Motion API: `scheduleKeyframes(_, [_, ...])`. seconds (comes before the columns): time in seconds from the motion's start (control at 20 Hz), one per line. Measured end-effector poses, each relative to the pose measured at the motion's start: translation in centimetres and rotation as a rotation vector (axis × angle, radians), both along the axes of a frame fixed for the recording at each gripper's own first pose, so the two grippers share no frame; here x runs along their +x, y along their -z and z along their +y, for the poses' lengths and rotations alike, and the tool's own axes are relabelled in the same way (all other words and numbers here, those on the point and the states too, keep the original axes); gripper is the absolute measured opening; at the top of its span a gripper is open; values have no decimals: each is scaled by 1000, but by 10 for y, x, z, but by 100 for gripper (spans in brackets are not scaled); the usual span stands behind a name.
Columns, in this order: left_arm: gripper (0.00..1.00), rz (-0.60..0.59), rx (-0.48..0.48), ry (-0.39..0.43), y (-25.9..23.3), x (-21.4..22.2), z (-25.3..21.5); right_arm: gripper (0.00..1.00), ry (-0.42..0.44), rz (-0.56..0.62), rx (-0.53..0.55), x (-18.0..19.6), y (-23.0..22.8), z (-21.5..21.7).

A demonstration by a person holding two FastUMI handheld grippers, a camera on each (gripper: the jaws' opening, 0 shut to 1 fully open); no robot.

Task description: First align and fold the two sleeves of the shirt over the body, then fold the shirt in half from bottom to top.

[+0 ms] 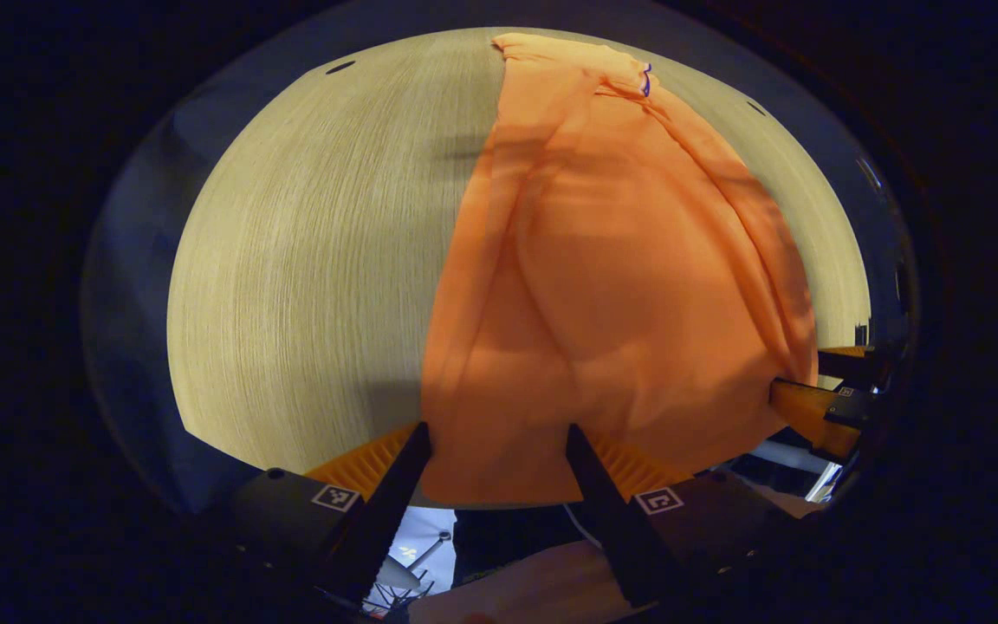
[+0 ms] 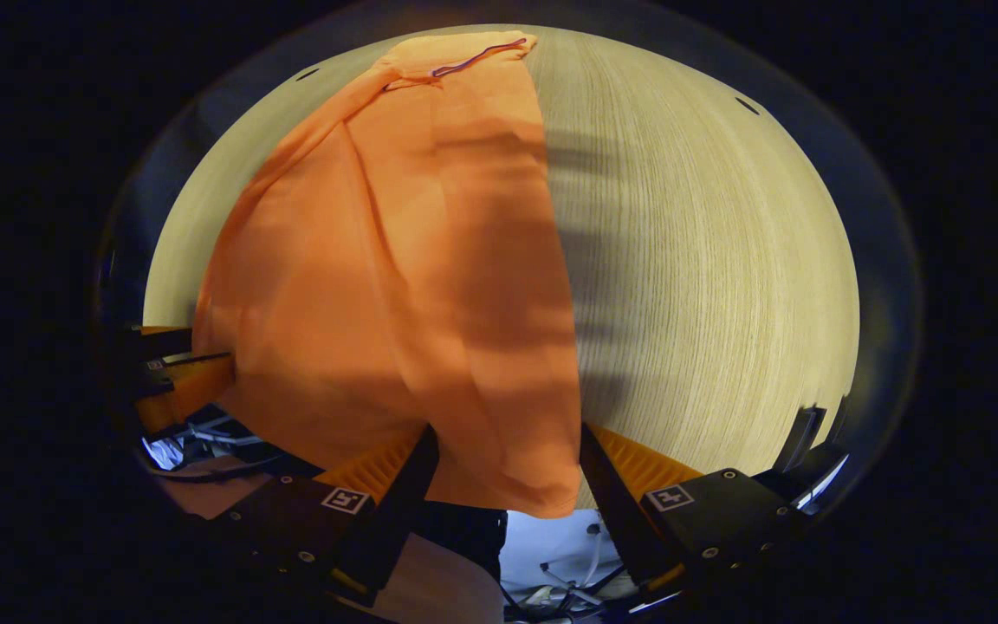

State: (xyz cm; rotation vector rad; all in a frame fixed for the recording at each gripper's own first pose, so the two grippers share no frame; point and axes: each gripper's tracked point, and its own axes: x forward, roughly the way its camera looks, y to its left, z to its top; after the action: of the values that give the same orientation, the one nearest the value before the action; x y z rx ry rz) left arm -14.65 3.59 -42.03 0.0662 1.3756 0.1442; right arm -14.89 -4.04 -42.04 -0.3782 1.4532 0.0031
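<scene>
An orange shirt lies lengthwise on a pale wooden table, collar at the far end and both sides folded in over the body. Its bottom hem hangs slightly past the near table edge. My left gripper is open, fingers spread wide with the hem's left corner between them. In the right gripper view the shirt runs up the table, and my right gripper stands open around the hem's right corner. Each gripper appears at the other view's edge: right gripper, left gripper.
Bare wood stretches to the left of the shirt in the left gripper view and to its right in the right gripper view. Below the near table edge I see light floor and a chair base. Small dark holes mark the table's far corners.
</scene>
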Motion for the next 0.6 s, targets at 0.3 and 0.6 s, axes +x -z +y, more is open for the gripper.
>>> scheduleKeyframes(0.3, [66,-50,-12,7,1,3,-3,66,0,-19,15,1,0,1])
scheduleKeyframes(0.6, [1,-121,-81,24,-1,7,-8,0,-31,-57,65,-2,1,10])
